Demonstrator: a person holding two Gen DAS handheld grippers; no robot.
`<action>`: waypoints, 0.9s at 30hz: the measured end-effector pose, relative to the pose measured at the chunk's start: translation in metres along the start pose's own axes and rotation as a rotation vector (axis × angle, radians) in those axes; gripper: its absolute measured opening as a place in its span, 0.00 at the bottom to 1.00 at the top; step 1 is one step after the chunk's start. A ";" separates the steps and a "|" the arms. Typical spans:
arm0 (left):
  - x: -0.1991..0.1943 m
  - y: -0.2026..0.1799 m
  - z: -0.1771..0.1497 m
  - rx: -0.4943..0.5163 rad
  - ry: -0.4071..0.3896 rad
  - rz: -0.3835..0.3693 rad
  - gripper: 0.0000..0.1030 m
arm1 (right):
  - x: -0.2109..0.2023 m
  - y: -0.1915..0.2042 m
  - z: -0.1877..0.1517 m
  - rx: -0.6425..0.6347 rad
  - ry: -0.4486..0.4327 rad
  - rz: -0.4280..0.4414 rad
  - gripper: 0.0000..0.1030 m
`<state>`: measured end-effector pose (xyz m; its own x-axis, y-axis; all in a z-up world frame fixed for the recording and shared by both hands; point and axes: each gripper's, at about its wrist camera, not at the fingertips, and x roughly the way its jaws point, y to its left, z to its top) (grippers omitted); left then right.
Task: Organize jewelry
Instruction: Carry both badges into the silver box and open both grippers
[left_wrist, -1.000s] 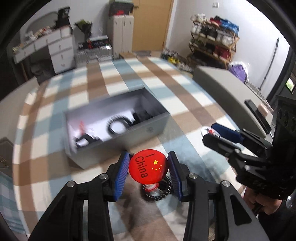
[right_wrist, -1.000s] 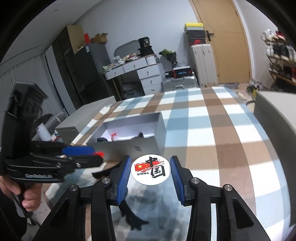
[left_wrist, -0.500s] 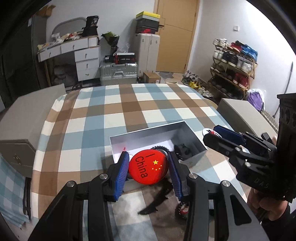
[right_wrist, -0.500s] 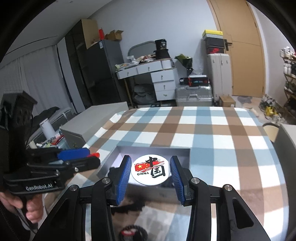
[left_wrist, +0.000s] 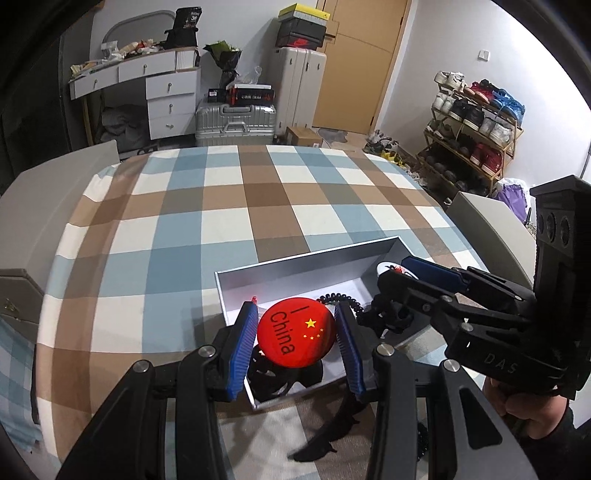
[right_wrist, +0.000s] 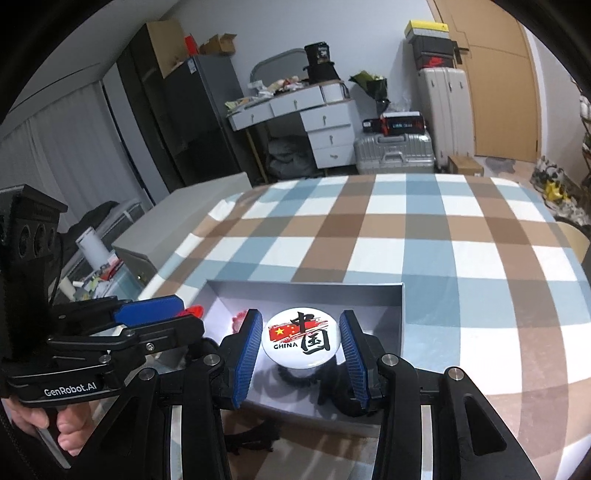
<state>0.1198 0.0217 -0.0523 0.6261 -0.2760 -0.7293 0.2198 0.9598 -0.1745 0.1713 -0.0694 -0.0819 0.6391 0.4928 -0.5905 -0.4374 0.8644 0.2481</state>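
Over the grey box at table centre, left gripper pinches red badge; right gripper, at its 3 o'clock, pinches white badge; black coil lies inside box.

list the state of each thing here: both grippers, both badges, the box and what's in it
left gripper: shut on red badge
red badge: held over the box
right gripper: shut on white badge
white badge: held over the box
grey box: open, lidless
black coil bracelet: lying inside the box

Two badges, red badge and white badge, one grey box
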 end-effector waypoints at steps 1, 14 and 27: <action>0.002 0.000 0.000 0.003 0.007 -0.006 0.36 | 0.003 -0.001 -0.001 -0.001 0.010 0.000 0.41; 0.021 0.005 0.001 0.004 0.050 -0.028 0.36 | 0.019 -0.004 -0.002 -0.016 0.047 0.000 0.41; 0.019 0.012 0.005 -0.045 0.035 -0.071 0.37 | 0.010 0.001 0.004 -0.044 0.004 0.003 0.43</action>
<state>0.1378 0.0280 -0.0653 0.5835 -0.3423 -0.7364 0.2281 0.9394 -0.2559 0.1800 -0.0633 -0.0845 0.6352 0.4952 -0.5927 -0.4667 0.8576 0.2164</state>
